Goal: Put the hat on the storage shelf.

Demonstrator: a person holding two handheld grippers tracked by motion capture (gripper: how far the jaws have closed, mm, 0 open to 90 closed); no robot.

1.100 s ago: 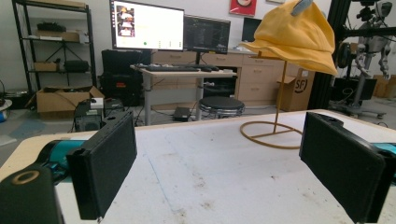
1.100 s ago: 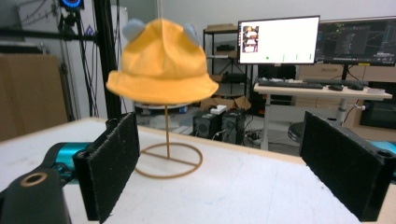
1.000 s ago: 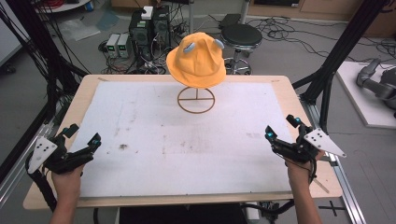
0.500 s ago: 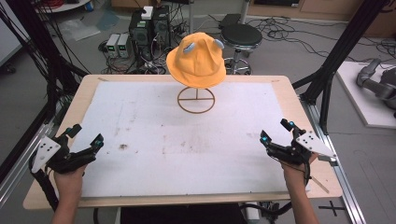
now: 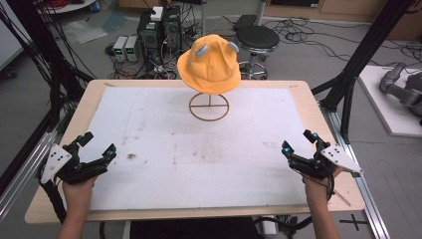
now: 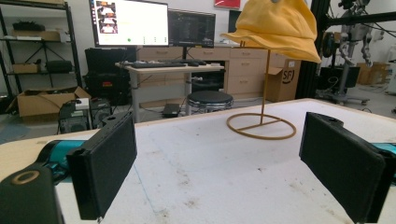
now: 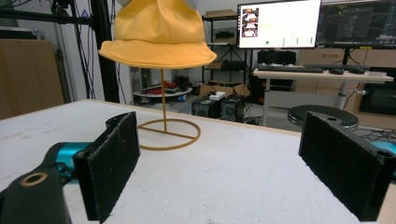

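An orange bucket hat (image 5: 209, 64) with two small grey ears sits on a thin wire stand (image 5: 209, 106) at the far middle of the white table mat (image 5: 199, 149). My left gripper (image 5: 99, 145) rests open near the front left corner, nothing between its jaws. Near the front right edge my right gripper (image 5: 299, 141) is open and empty too. The hat (image 6: 275, 28) and the stand's ring base (image 6: 261, 126) lie ahead to the right in the left gripper view. In the right gripper view the hat (image 7: 159, 37) stands ahead to the left above its ring base (image 7: 166, 134).
The mat has faint dirty marks, with a dark spot (image 5: 132, 157) near my left gripper. A wooden table border (image 5: 318, 114) frames the mat. Behind the table are a stool (image 5: 256, 37), computer boxes (image 5: 159, 30) and black frame posts (image 5: 358, 64).
My right gripper has shifted a little left and toward the front edge. The left gripper has barely moved. Hat and stand are as before.
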